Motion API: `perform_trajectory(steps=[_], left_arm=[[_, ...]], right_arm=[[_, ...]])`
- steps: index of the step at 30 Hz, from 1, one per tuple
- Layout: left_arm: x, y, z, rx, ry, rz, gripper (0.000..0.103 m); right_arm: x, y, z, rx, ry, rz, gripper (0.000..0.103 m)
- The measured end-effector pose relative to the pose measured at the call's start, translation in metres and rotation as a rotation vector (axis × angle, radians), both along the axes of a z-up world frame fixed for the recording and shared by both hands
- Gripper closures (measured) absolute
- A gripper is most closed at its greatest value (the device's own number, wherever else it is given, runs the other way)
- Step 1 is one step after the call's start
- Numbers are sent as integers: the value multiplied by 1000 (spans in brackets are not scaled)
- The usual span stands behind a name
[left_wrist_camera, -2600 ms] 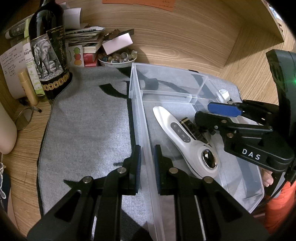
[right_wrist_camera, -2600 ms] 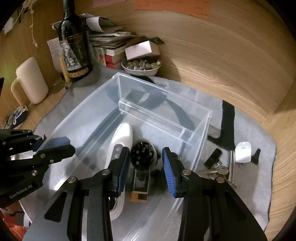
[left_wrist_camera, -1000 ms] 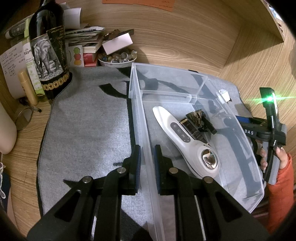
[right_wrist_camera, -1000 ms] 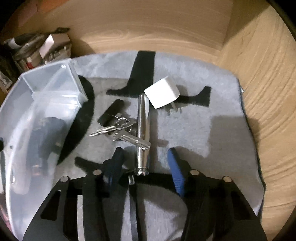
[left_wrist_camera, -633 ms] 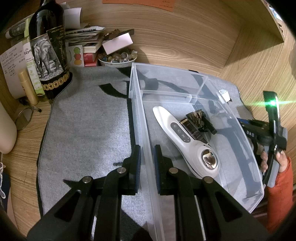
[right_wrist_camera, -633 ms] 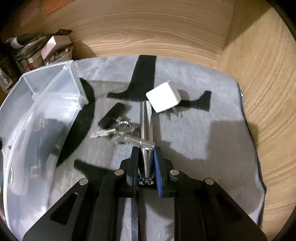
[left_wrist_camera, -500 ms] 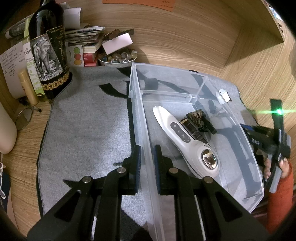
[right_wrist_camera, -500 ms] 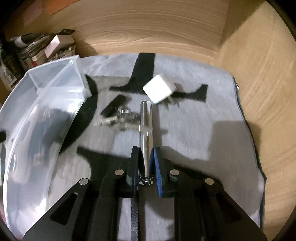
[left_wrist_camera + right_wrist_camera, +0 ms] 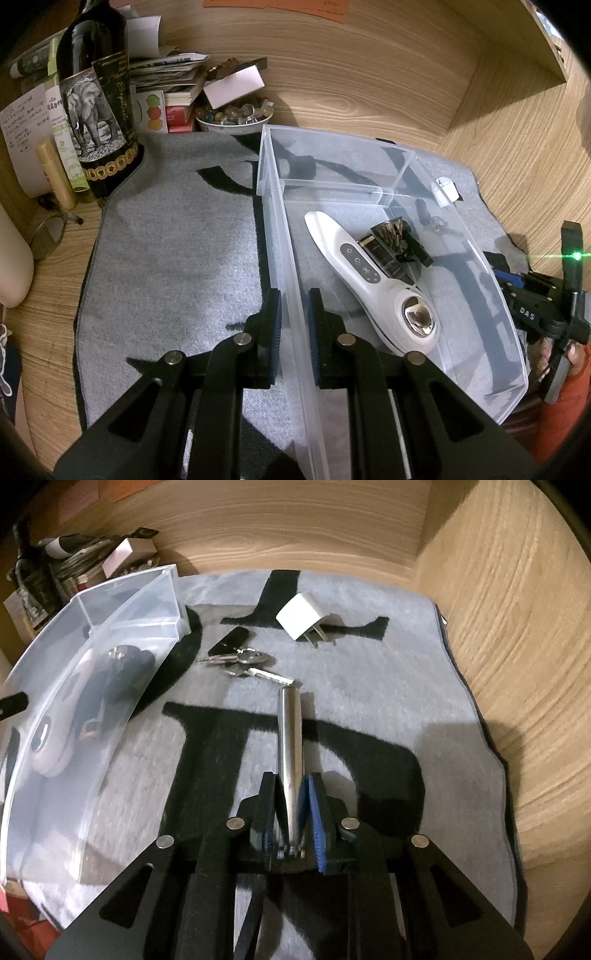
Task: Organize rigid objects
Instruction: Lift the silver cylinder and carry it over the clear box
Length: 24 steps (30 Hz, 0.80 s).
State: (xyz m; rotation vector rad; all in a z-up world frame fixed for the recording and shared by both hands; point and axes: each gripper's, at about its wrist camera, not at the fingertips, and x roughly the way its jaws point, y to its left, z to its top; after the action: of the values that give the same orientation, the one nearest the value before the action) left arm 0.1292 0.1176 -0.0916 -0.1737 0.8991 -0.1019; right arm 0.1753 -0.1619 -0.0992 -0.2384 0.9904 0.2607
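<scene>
Over mat (image 9: 388,709) | right tool (image 9: 291,808) clamps metal tube (image 9: 290,731) (pen, perhaps)

Your wooden tabletop (image 9: 517,155) carries a grey mat (image 9: 177,266) across its middle; a wine bottle (image 9: 98,107) and bead bowl (image 9: 236,118) stand along its far edge.

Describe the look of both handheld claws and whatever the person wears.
The left claw is matte black, with angular fingers, silver rivets and dark blue ribbed pads. The right claw matches it, its pads a brighter blue; from the left wrist view its body carries white "DAS" lettering and a green light. A red-orange sleeve shows.
</scene>
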Motion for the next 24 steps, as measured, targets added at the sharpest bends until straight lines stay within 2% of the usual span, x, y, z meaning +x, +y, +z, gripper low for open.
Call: perform_trajectory(steps=[3, 4, 9, 15, 24], left_arm=[[0, 0, 0, 2, 0, -1, 90], [0, 0, 0, 1, -1, -1, 90], [0, -1, 0, 4, 0, -1, 90], [0, -2, 0, 5, -1, -1, 90], [0, -1, 0, 5, 0, -2, 90]], right_arm=[[8, 4, -2, -4, -14, 2, 85], [9, 5, -2, -4, -15, 1, 89], [9, 9, 4, 21, -22, 8, 89], [2, 17, 42, 78, -122, 33, 89], [-10, 52, 102, 132, -289, 129, 89]])
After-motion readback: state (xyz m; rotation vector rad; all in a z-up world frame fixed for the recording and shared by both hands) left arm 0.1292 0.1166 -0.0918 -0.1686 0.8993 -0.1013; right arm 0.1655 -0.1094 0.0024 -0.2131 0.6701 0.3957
